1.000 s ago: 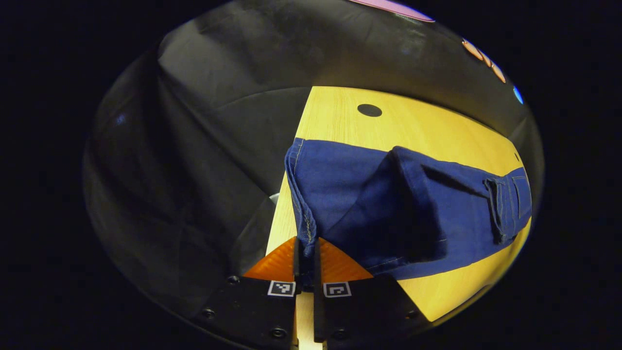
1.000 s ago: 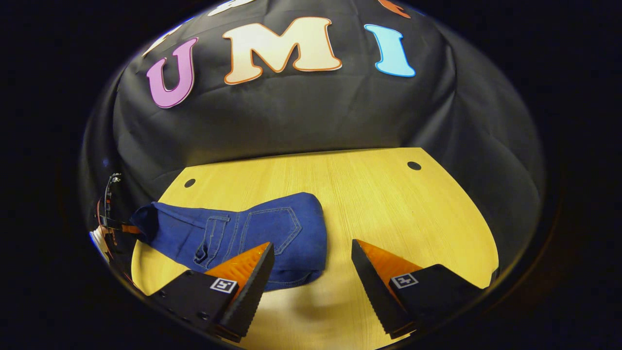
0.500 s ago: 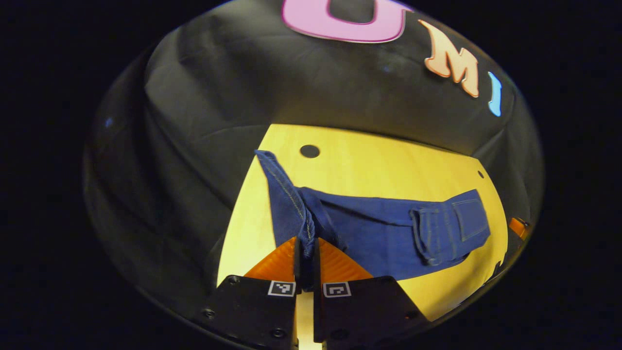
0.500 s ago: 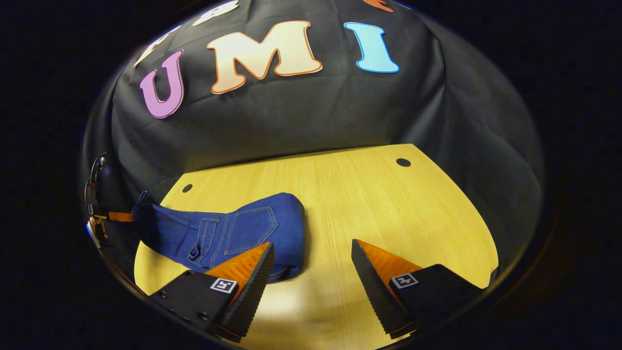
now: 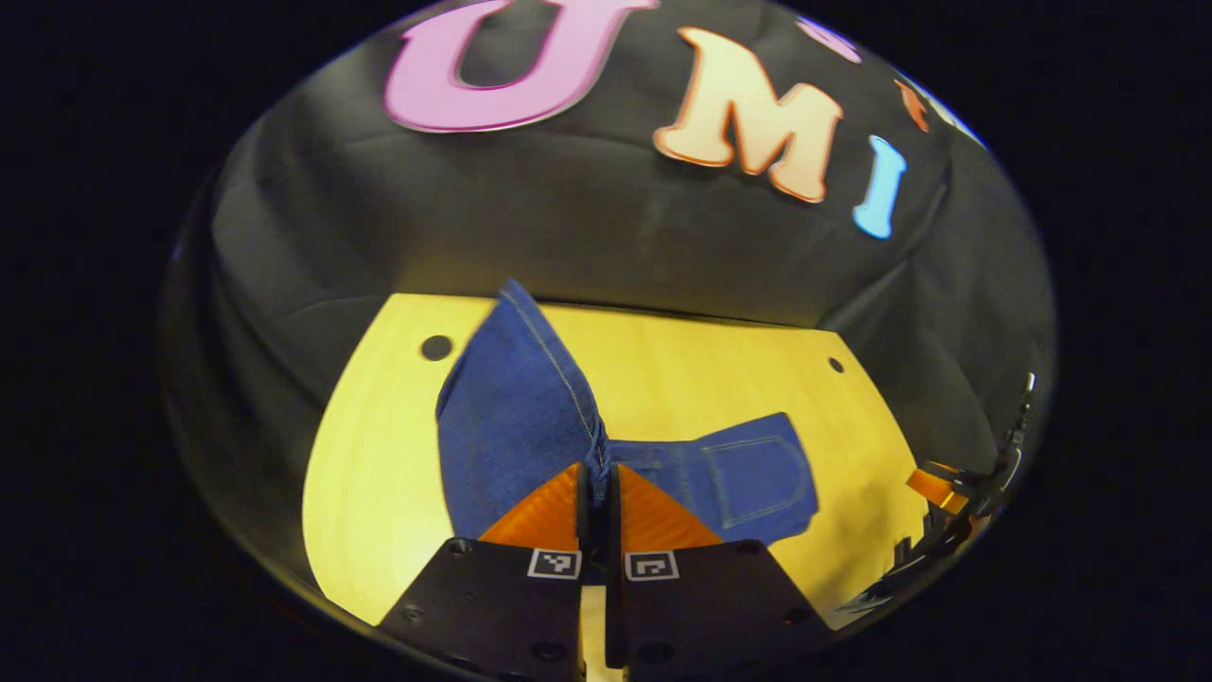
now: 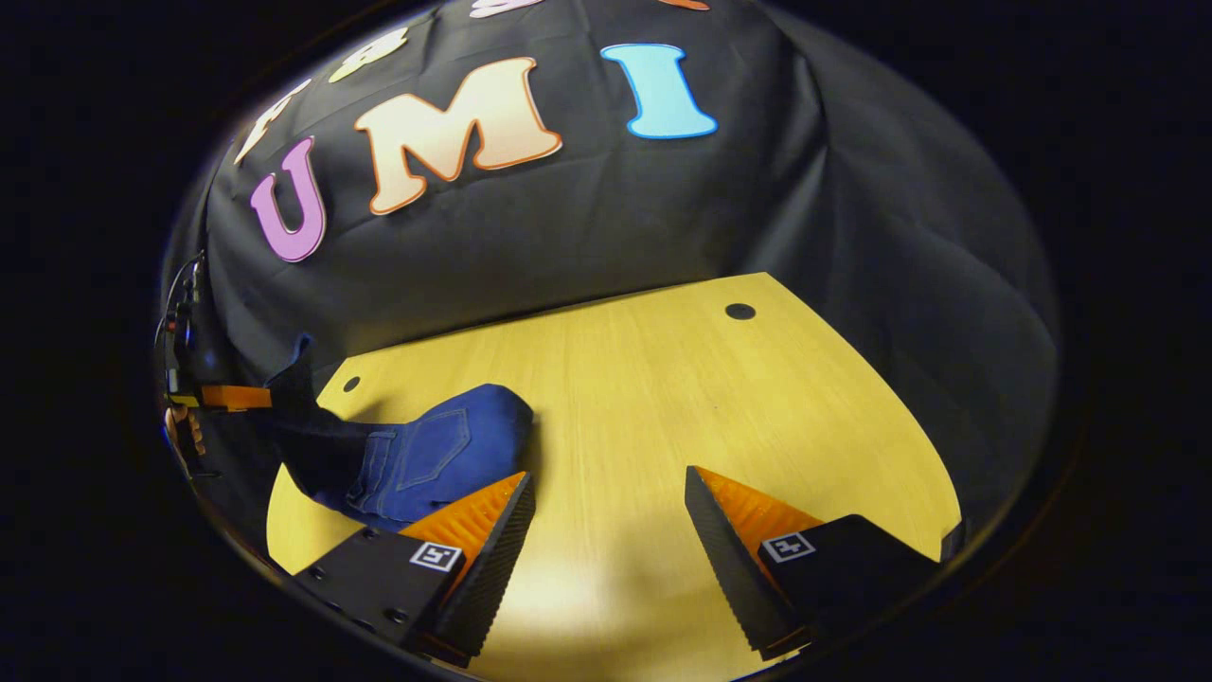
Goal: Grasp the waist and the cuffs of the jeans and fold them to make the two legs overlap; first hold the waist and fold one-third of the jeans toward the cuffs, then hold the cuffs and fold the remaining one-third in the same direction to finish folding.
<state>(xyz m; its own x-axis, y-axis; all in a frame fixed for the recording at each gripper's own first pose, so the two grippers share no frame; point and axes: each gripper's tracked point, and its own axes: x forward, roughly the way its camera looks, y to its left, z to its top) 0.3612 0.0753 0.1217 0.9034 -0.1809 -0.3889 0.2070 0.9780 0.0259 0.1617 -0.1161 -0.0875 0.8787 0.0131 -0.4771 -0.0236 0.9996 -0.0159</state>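
Blue jeans (image 5: pixel 739 483) lie partly folded on the yellow wooden table (image 5: pixel 379 474), back pocket facing up. My left gripper (image 5: pixel 597 493) is shut on the cuff end, which rises from the table as a tall flap (image 5: pixel 516 407). In the right gripper view the jeans (image 6: pixel 426 459) bunch at the table's left, and the lifted cuff end runs up to the left gripper (image 6: pixel 232 398) at the far left edge. My right gripper (image 6: pixel 606 511) is open above bare table, just right of the jeans. The right gripper (image 5: pixel 947 488) also appears far right in the left gripper view.
The table (image 6: pixel 663 398) has round cable holes near its back corners (image 6: pixel 739 311) (image 6: pixel 351 384). Black cloth walls close in behind and at both sides. A hand (image 6: pixel 185 431) holds the left gripper. Bare tabletop stretches to the right of the jeans.
My left gripper has lifted the cuff end and swung it rightward over the jeans, so the fabric now stands tall. The right gripper stayed open and drifted right, away from the jeans.
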